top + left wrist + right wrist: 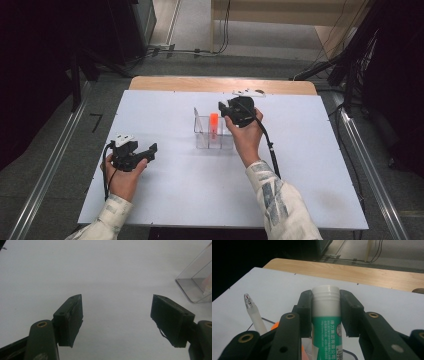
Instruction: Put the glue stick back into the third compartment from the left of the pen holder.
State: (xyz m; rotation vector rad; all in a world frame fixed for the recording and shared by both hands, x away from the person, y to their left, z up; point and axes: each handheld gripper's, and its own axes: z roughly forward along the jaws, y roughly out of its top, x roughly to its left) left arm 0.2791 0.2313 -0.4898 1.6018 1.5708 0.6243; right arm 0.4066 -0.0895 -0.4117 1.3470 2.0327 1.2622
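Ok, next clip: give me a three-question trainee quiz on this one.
1. What does the right gripper hold?
2. True or false: the left gripper is shut on the pen.
3. Where does the clear holder stand? A) on the floor B) on the white table C) in the left hand

Key
1. A glue stick, white cap end up, green label, clamped between the jaws above the clear holder.
2. False: its jaws stand wide apart over bare table, with nothing between them.
3. B
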